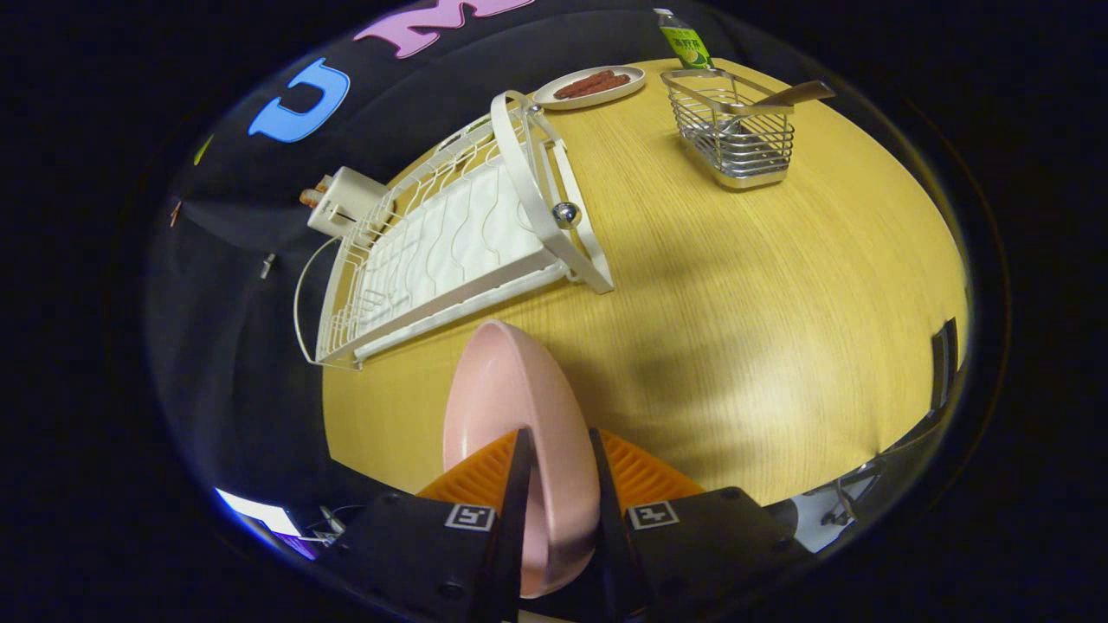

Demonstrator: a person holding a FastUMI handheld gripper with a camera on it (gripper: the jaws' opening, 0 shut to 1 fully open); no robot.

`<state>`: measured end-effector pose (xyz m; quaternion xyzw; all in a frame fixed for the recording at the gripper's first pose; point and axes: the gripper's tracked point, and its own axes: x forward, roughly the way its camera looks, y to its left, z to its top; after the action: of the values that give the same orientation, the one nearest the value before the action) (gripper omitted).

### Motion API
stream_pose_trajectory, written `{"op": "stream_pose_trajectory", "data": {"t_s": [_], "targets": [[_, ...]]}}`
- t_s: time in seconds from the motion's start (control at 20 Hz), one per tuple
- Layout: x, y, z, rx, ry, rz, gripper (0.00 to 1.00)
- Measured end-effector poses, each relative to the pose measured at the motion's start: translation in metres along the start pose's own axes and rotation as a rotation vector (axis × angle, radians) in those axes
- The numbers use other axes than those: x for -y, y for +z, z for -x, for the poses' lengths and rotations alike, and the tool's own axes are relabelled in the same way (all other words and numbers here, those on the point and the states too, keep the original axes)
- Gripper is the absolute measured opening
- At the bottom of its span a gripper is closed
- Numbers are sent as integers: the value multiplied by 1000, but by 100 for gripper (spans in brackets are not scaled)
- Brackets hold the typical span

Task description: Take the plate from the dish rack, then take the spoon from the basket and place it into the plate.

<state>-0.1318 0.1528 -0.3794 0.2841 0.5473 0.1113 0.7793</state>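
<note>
Between your claw's (558, 467) two fingers, the pink plate (511, 407) stands on edge, its rim pinched from both sides, so the claw is clamped on it and the plate is up off the wooden bench (762, 285). Just beyond the plate, on the bench, lies the white dish rack (450, 251), its wire slots bare over a white drip tray, with a white handle arching over its far end and a small shiny ball on that frame. A white box-shaped caddy (344, 201) hangs at the rack's outer side with something brownish poking out of it; you cannot tell what it is. Well apart from the rack, farther across the bench, stands the wire basket (734, 130), and in it leans the spoon (779, 97), its handle sticking out over the basket's rim. Between the rack's far end and the basket sits a small pale dish (590, 86) carrying a few reddish-brown sticks that look like sausages. Just behind the basket, at the far edge of the bench, a bottle (684, 39) with a green label stands upright.
</note>
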Motion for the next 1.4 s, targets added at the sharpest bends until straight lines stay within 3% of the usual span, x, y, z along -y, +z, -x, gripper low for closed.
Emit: {"op": "stream_pose_trajectory", "data": {"t_s": [0.05,0.2,0.3,0.45,0.8,1.15,1.4], "targets": [[3,-1,0,1,-18,4,49],[21,5,0,24,-82,24,53],[22,9,3,40,-79,4,58],[28,17,11,69,-94,16,73],[23,68,82,296,-95,226,98],[22,160,162,548,-146,474,99],[71,222,150,553,-246,498,97]]}}
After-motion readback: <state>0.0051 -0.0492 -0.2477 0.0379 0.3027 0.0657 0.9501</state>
